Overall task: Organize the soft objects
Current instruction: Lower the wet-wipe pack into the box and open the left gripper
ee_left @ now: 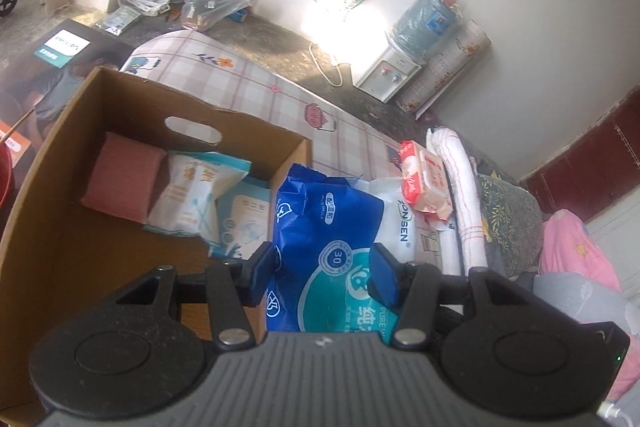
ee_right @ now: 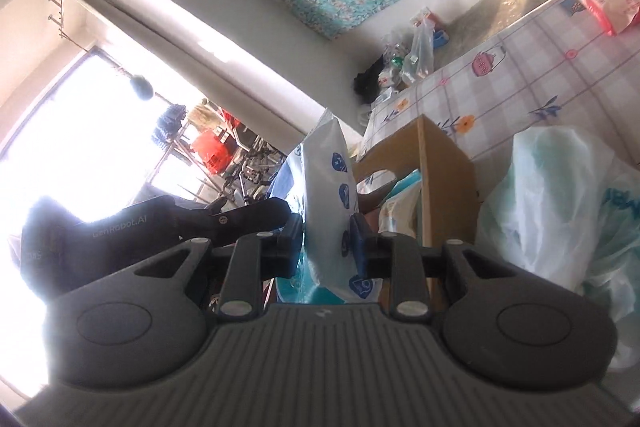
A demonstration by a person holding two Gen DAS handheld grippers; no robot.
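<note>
Both grippers grip one blue wipes pack [ee_left: 320,251], held up just right of the box [ee_left: 52,227], over its right wall; the left gripper [ee_left: 322,273] has its jaws spread across the pack's broad face; the right gripper [ee_right: 326,247] has its jaws narrowed on the pack's thin edge [ee_right: 332,195]. In the box lie a pink sponge [ee_left: 122,183] and two packets [ee_left: 196,195]. Far right on the table sits a red pack [ee_left: 426,177].

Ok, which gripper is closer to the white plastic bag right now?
Right, probably. The white plastic bag sits close beside the right gripper, on its right; for the left gripper it lies farther ahead, behind the blue pack it grips.
</note>
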